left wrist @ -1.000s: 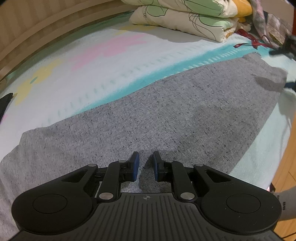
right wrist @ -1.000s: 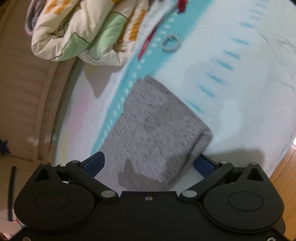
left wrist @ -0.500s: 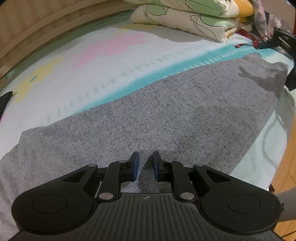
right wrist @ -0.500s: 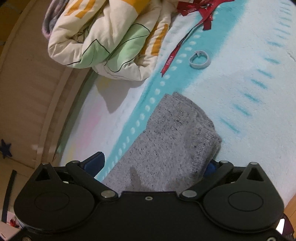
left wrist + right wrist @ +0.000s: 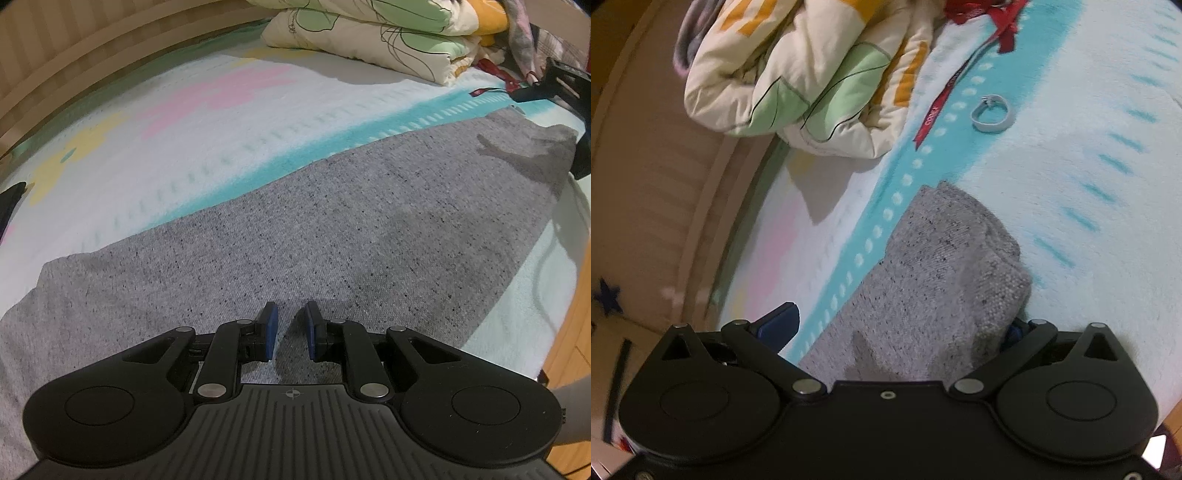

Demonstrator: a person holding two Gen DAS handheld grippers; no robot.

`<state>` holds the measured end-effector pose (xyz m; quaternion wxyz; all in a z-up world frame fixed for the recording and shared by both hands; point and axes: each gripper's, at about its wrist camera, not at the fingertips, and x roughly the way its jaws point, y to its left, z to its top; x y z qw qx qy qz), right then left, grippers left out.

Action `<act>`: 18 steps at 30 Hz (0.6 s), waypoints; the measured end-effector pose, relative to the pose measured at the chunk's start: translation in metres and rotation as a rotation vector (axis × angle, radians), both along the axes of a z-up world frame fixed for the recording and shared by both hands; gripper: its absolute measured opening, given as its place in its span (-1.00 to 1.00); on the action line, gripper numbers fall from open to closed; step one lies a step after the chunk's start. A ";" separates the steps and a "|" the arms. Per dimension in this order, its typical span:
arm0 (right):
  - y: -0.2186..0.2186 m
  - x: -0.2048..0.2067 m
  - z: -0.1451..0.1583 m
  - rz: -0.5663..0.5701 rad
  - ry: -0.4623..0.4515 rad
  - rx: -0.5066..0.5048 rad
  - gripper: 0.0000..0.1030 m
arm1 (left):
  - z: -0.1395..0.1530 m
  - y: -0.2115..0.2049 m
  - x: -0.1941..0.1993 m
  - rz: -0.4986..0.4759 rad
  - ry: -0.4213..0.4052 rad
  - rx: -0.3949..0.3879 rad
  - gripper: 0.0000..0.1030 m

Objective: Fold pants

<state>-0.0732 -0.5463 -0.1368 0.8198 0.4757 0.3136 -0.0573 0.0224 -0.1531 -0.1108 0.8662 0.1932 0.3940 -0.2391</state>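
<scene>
Grey speckled pants [image 5: 314,236] lie stretched across the bed. My left gripper [image 5: 291,325] rests low on the pants near their front edge, its blue pads a narrow gap apart with a small ridge of fabric between them. My right gripper [image 5: 901,325] is open wide around the far end of the pants [image 5: 945,280], which is bunched up and lifted off the sheet between the fingers. The right gripper also shows in the left wrist view [image 5: 561,85] at the pants' far right end.
The pastel bed sheet [image 5: 192,122] has a teal stripe. A folded quilt [image 5: 798,74] lies near the headboard. A red ribbon [image 5: 960,74] and a small white ring [image 5: 991,116] lie beyond the pants. Wooden floor [image 5: 569,332] shows past the bed's right edge.
My right gripper has moved in along the pants' far end, which has bunched and lifted between its fingers. My left gripper has not moved.
</scene>
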 end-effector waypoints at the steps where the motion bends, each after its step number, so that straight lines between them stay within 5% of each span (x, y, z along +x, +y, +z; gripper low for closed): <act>1: 0.002 0.002 0.002 0.009 0.009 -0.017 1.00 | 0.000 0.000 0.000 -0.001 -0.002 0.002 -0.69; 6: 0.011 0.005 0.007 0.016 0.038 -0.082 1.00 | 0.000 0.000 -0.001 0.001 -0.002 0.000 -0.69; 11: 0.017 0.001 0.009 -0.039 0.061 -0.126 0.72 | 0.002 0.000 0.000 0.006 0.005 -0.009 -0.70; 14: 0.015 0.003 0.012 -0.019 0.100 -0.153 -0.10 | 0.010 0.003 0.006 0.026 0.037 -0.070 -0.70; 15: 0.013 0.003 0.010 -0.023 0.126 -0.143 -0.53 | 0.013 0.004 0.009 0.035 0.042 -0.094 -0.70; 18: 0.009 -0.001 0.010 -0.054 0.128 -0.112 -0.53 | 0.022 0.001 0.015 0.057 0.028 -0.135 -0.70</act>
